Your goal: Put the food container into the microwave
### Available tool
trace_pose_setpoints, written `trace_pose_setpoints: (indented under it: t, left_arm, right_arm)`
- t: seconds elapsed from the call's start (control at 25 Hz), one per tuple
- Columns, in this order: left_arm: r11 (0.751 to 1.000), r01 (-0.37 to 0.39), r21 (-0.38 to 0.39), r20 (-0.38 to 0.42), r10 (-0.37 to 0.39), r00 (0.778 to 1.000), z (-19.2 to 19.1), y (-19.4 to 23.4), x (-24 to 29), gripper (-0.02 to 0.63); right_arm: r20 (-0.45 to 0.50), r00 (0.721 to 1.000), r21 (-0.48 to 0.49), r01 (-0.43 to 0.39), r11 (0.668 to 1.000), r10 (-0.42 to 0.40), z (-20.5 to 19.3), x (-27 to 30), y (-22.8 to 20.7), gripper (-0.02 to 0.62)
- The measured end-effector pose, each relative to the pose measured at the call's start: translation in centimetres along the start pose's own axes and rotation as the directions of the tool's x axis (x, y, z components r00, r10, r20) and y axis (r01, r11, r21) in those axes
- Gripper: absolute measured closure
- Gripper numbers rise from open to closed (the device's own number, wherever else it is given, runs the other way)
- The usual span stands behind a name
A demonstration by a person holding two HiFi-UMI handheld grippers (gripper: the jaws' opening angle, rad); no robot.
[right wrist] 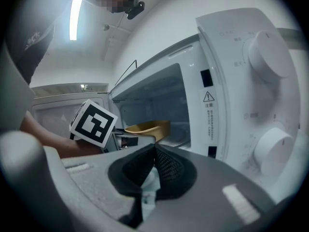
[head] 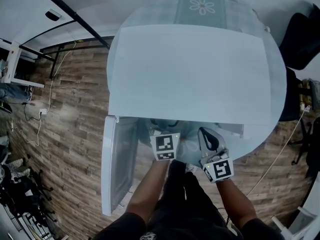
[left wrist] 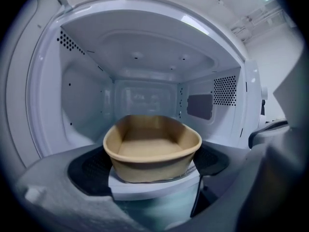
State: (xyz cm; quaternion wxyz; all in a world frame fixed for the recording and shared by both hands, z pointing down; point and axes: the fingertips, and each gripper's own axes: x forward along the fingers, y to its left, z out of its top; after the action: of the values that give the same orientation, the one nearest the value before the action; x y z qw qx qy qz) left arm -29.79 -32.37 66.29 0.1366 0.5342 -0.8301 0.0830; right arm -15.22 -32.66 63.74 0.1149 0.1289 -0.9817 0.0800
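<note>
A tan, empty food container [left wrist: 152,149] sits between the black pads [left wrist: 91,170] of my left gripper [left wrist: 152,167], which is shut on it. It is held at the mouth of the open white microwave [left wrist: 145,93], with the cavity straight ahead. The right gripper view shows the container [right wrist: 147,127] at the doorway, just beyond the left gripper's marker cube [right wrist: 94,122]. My right gripper [right wrist: 154,153] is shut with nothing in it, to the right in front of the control panel [right wrist: 227,110]. From the head view, the left gripper [head: 165,146] and right gripper [head: 211,140] reach under the microwave's top [head: 195,69].
The microwave door [head: 117,164] hangs open to the left. Two knobs [right wrist: 270,57] are on the panel at the right. The microwave stands on a round table [head: 202,6] over a wood floor. A black chair [head: 302,39] is at the right, and cables [head: 35,114] lie at the left.
</note>
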Motion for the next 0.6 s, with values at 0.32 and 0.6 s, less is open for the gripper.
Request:
trace_pose_setpoints:
  t: [0.32,0.6]
  left_arm:
    - [1.0,-0.01,0.01,0.002,0.01,1.0,-0.3,-0.2,-0.5,0.084]
    - [0.999,-0.027,0.022,0.01,0.027,1.0,-0.2,-0.7,-3.7,0.086]
  right_arm:
    - [-0.002,1.0,0.01,0.003,1.0,-0.003,0.0,-0.2,-0.1,0.594]
    - [0.019,0.999,-0.019,-0.026,0.999,0.026,0.6,-1.2,1.3,0.594]
